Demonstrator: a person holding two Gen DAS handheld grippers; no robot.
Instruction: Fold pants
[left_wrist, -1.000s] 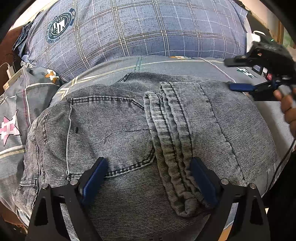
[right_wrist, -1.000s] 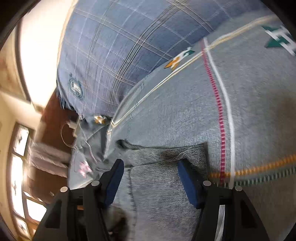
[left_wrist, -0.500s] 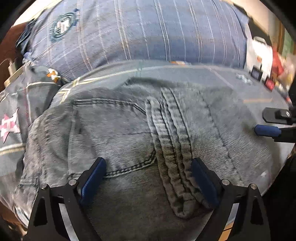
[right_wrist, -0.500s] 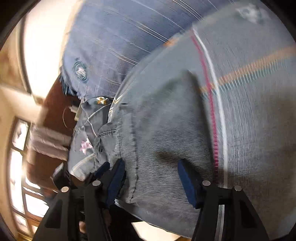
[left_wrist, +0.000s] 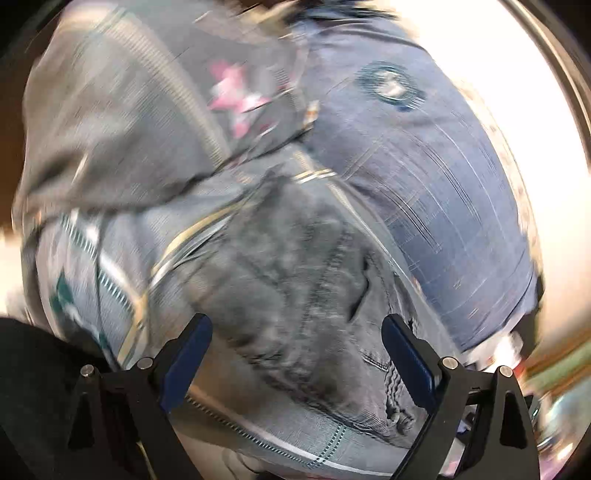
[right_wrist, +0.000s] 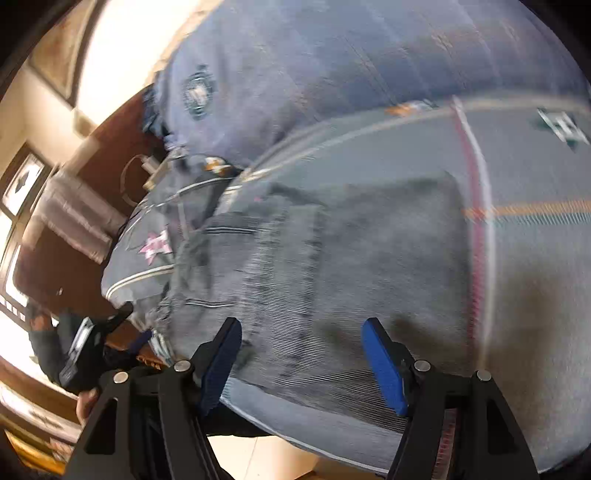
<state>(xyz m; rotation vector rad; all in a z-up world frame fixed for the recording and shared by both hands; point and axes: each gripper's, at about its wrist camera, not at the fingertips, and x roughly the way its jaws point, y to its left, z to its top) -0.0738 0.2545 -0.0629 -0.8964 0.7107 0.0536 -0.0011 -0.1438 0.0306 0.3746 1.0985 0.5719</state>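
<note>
A: Left wrist view is badly smeared. What can you make out?

B: The left gripper (left_wrist: 295, 360) has its blue pads (left_wrist: 186, 360) set wide apart, with nothing pinched between them. The pants (left_wrist: 291, 295), grey denim, lie folded on the bed (left_wrist: 92, 280) beyond and between the fingers, not touched by them as far as the blur allows.

A: And the right wrist view?

B: The right gripper (right_wrist: 301, 360) hangs over the near edge of the bed (right_wrist: 535, 295). Its jaws are opening; the pads (right_wrist: 384, 365) stand clear of the cloth, so nothing is held. The pants (right_wrist: 332, 266) spread flat ahead of it, running from the near edge toward the middle of the bed, with a pocket seam on their left part.

A: What lies around them?

B: A blue checked duvet (right_wrist: 332, 62) is heaped along the far edge, a round badge printed on it. At the left edge sits a grey pillow (right_wrist: 147, 254) with a pink star, touching the pants or just beside them; I cannot tell which. A red and white stripe on the sheet runs just right of the pants.

A: Is the left gripper seen from the right side?

B: Yes, low at the left edge, dark and blurred (right_wrist: 92, 347), with a hand (right_wrist: 86, 402) under it.
</note>
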